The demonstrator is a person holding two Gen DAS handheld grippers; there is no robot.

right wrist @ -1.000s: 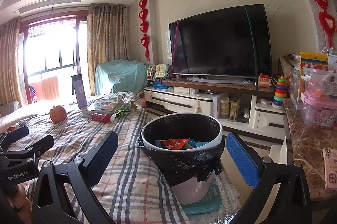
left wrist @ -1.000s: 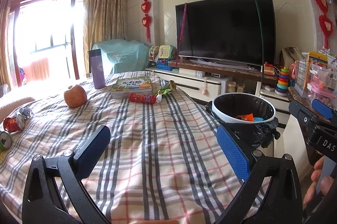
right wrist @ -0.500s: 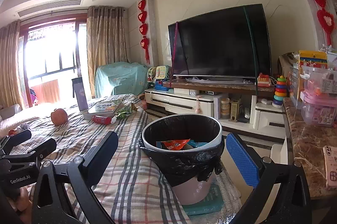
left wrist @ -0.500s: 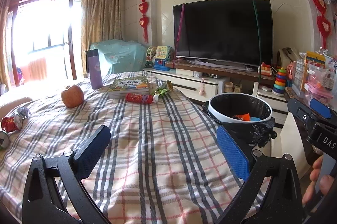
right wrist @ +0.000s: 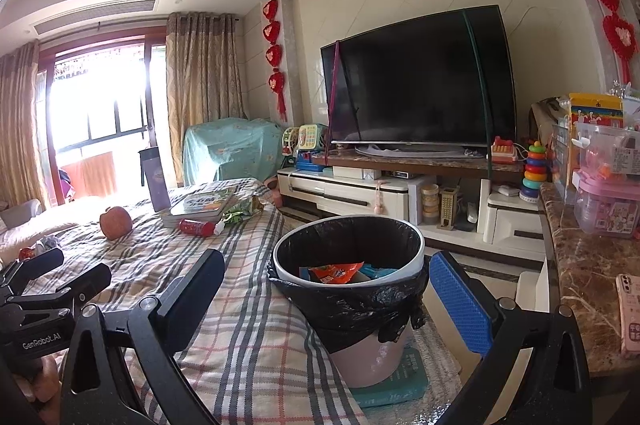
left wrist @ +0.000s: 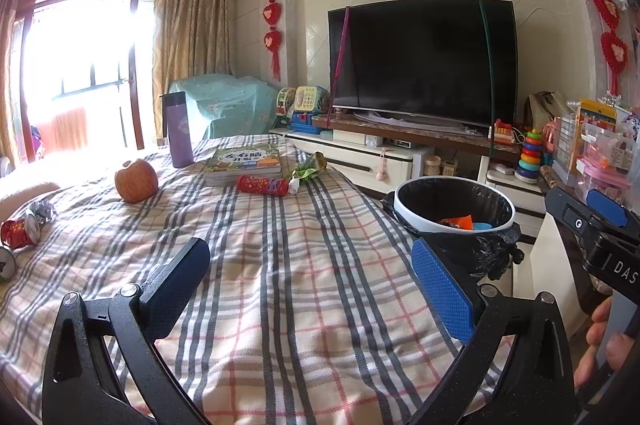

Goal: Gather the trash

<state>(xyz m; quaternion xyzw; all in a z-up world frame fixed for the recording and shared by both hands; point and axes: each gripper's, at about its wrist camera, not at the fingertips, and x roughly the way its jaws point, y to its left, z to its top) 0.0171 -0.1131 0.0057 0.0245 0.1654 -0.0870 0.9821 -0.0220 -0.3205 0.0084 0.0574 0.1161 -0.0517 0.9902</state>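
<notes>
On the left wrist view: left gripper [left wrist: 310,275] over the plaid-covered tabletop [left wrist: 280,265], fingers wide apart, holding nothing. Far side of the cloth: apple [left wrist: 136,180], purple tumbler [left wrist: 179,129], green-covered book [left wrist: 243,161], red wrapper tube [left wrist: 262,184], green crumpled wrapper [left wrist: 309,169]. Left edge: red crushed can [left wrist: 20,230]. Black-lined trash bin [left wrist: 454,207] beside the right edge, orange packet inside. Right gripper [left wrist: 592,221] at frame right.

On the right wrist view: right gripper [right wrist: 324,295], fingers spread wide, empty, framing the trash bin [right wrist: 348,261]. Orange snack packet [right wrist: 336,272] lies in the bin. Red wrapper tube [right wrist: 197,227] and green wrapper [right wrist: 242,211] near the book [right wrist: 202,205]; apple [right wrist: 115,222] further left. Left gripper [right wrist: 52,285] at lower left; pink phone [right wrist: 630,313] on marble counter [right wrist: 588,285].
</notes>
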